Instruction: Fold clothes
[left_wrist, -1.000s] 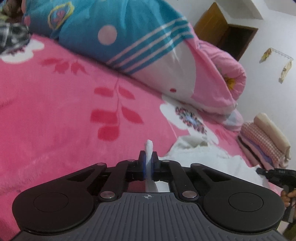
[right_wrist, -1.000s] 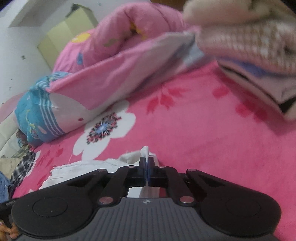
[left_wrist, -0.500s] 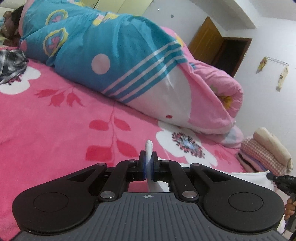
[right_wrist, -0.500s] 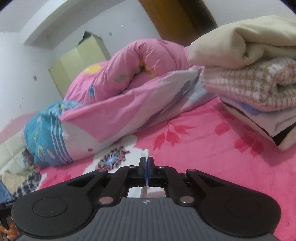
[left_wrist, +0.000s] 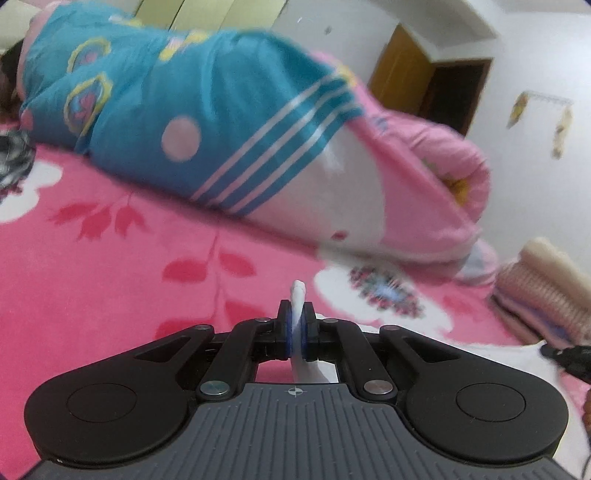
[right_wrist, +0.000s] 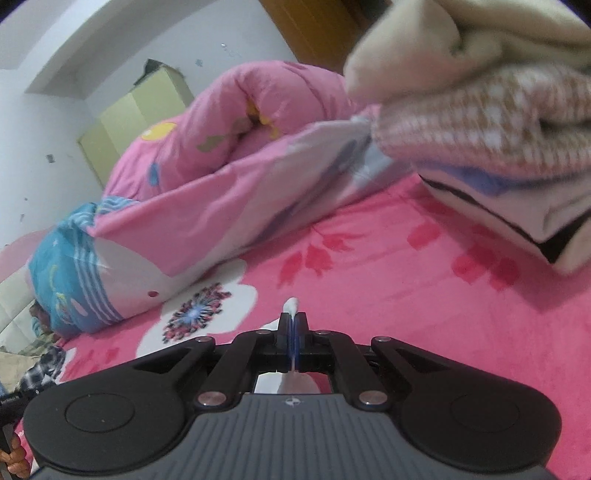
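Holding a white garment (left_wrist: 297, 295) by two spots right now, one in each hand, so the thing that matters is how the cloth runs between them. My left gripper (left_wrist: 295, 328) has its jaws squeezed down on a thin fold of the white fabric, a little tuft poking up past the tips. Same story for the right gripper (right_wrist: 293, 328): clamped tight on a sliver of the same cloth, with a small nub sticking out on top.

From the left camera the rest of the garment trails off to the right, low over the pink floral blanket (left_wrist: 92, 280), toward the other hand at the frame edge. So the cloth's long line runs side to side between my two grips, not away from me. Most of it is hidden under the gripper bodies, so I can't tell how much it sags.

My guess is the next move carries both pinched points forward together to lay the fold. The stack of folded clothes (right_wrist: 491, 122) sits close to the right gripper, ahead and to its right, so that hand is nearer.
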